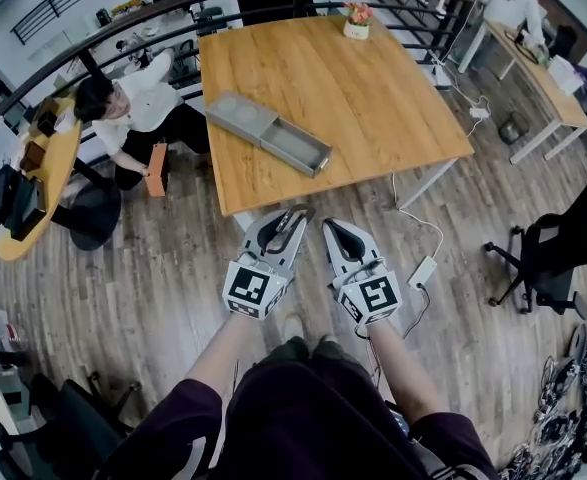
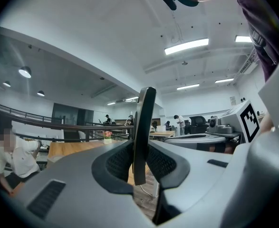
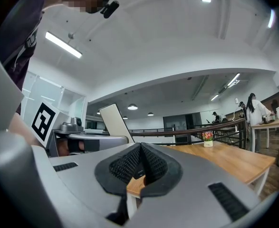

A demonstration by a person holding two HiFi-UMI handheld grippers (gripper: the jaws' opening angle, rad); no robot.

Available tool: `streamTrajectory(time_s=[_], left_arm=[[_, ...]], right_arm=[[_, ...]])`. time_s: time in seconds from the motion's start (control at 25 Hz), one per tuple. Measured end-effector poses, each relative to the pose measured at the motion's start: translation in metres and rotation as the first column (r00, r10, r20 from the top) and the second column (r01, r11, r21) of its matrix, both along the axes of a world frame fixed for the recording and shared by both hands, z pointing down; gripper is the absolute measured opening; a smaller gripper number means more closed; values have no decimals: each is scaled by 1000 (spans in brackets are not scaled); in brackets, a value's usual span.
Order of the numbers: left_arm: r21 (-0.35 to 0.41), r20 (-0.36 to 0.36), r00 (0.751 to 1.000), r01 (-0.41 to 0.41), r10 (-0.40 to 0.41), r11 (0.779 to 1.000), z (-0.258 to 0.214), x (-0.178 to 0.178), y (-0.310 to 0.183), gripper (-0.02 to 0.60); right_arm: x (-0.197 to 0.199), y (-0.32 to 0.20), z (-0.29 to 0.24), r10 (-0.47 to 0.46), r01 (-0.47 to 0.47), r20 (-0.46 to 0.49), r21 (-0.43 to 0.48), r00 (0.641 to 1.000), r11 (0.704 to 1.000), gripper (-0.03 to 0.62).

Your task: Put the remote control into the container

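Observation:
My left gripper (image 1: 285,225) is shut on a slim remote control (image 1: 298,218), which stands on edge and sticks out past the fingertips. In the left gripper view the remote control (image 2: 144,122) is a dark upright slab clamped between the pads of the left gripper (image 2: 140,161). From the right gripper view its pale face (image 3: 113,120) shows at the left. My right gripper (image 1: 333,230) is beside the left one, shut with nothing in it, its pads meeting (image 3: 140,149). The container (image 1: 268,133), a long grey box with an open drawer end, lies on the wooden table (image 1: 373,98) ahead of both grippers.
Both grippers hover over the wooden floor just short of the table's near edge. A small flower pot (image 1: 356,20) stands at the table's far side. A person (image 1: 138,103) sits at the left, and an office chair (image 1: 558,253) stands at the right. A power adapter (image 1: 421,268) lies on the floor.

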State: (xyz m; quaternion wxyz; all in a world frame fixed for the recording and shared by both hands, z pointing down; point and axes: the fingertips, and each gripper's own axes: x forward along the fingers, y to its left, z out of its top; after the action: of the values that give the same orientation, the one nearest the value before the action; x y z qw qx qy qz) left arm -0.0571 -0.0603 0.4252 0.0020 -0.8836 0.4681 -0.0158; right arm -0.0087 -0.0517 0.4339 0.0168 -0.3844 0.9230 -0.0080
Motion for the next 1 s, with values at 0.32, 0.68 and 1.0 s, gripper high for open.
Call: streamTrajectory(time_s=[0.32, 0.68, 1.0], left_arm=[[-4, -9, 1000, -4, 4, 1000, 1, -5, -18, 83], [-12, -14, 1000, 0, 0, 1000, 7, -1, -40, 83], [-43, -6, 999, 36, -37, 998, 22, -3, -99, 84]], right_arm=[[-1, -16, -3, 17, -17, -3, 7, 1000, 1000, 18], [0, -38, 3, 7, -7, -8, 1, 1000, 1000, 18], [-1, -101, 15, -25, 25, -5, -24, 1000, 999, 18]])
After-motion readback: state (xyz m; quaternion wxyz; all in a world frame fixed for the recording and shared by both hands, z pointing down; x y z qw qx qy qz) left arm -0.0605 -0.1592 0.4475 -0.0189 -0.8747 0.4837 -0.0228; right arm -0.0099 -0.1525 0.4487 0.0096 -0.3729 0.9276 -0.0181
